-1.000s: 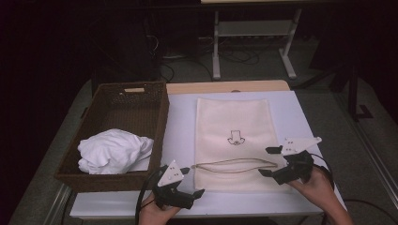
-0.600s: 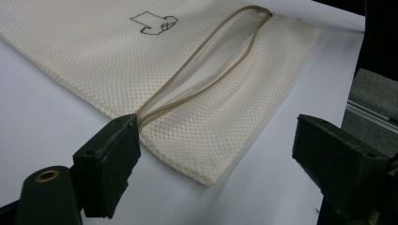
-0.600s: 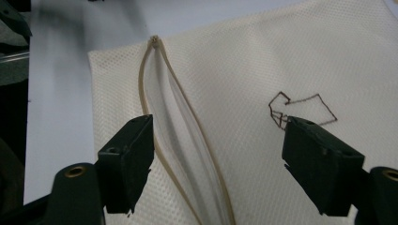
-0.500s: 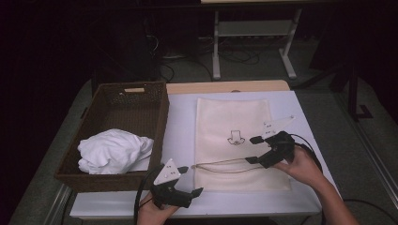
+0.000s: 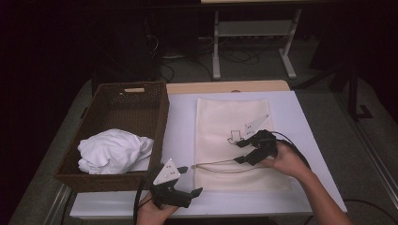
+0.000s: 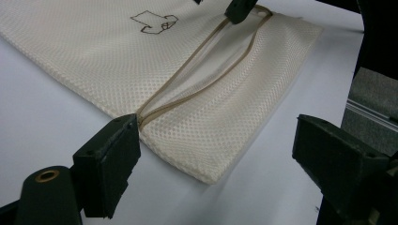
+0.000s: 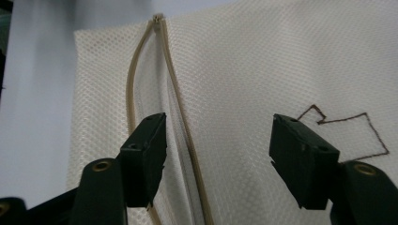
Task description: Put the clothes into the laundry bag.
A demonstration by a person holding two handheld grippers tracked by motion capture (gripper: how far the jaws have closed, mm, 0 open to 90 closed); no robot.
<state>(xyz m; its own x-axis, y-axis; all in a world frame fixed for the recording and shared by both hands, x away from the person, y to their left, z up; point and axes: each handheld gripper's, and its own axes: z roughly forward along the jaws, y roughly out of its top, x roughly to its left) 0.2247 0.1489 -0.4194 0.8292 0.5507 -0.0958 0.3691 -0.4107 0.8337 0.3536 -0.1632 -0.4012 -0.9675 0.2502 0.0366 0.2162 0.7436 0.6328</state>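
Mesh bag w/ zip partly open; right gripper jaws apart over zip, left gripper apart near corner; bag's near edge cut off in right gripper view.

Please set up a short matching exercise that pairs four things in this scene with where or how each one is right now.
Things:
1. mesh bag
2. white cloth
3. right gripper
4. left gripper

States:
A. open, at the table's near edge
B. bunched up in the wicker basket
C. flat on the table, zipper open
D. open, over the bag's zipper

Pairs: 1-C, 2-B, 3-D, 4-A
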